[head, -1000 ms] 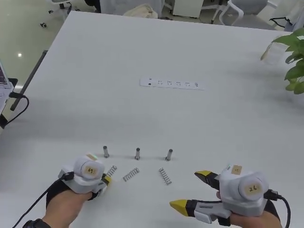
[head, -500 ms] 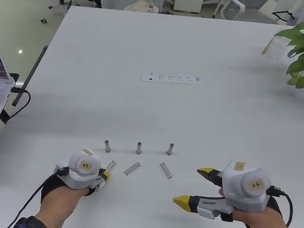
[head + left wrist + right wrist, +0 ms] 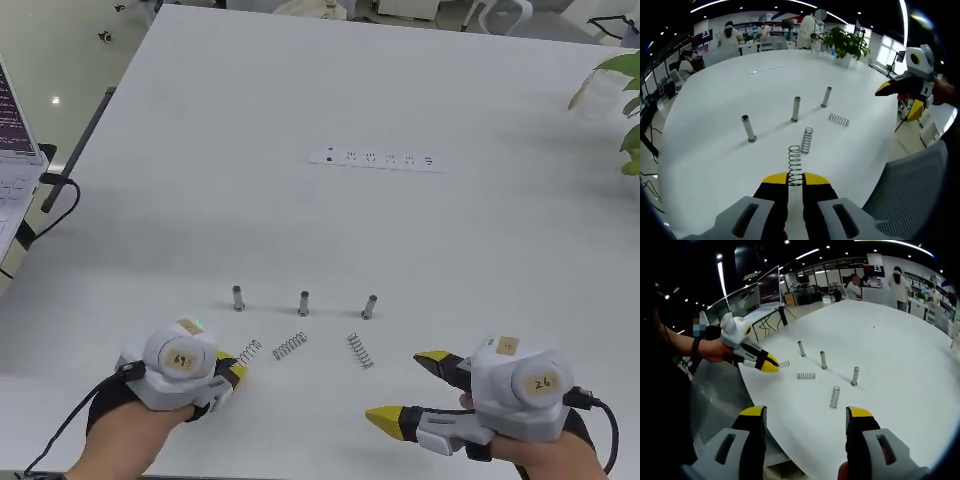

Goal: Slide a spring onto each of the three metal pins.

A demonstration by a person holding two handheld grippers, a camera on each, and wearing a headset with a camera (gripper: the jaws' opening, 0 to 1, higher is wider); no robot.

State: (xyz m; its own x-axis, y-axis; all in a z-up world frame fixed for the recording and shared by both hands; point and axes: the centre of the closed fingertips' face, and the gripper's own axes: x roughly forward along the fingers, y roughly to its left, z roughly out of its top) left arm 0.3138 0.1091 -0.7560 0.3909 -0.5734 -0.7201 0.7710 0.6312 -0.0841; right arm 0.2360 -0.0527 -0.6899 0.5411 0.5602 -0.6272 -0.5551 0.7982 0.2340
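White table [image 3: 300, 120]: three pins [image 3: 303, 303] upright in a row, three springs [image 3: 290, 345] lying just in front of them. Left gripper [image 3: 795, 178] clenched on the near end of the left spring [image 3: 795, 161], close to the left pin [image 3: 747, 128]. Right gripper [image 3: 405, 390] jaws spread wide, holding nothing, right of the springs.

Head view overhead; both gripper views low, near shared pins [image 3: 303, 303] [image 3: 796, 108] [image 3: 823, 360]

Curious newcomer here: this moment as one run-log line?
left tool: shut on leftmost small coiled steel spring | right tool: open, empty | three upright grey metal pins: bare | other two springs: lying loose
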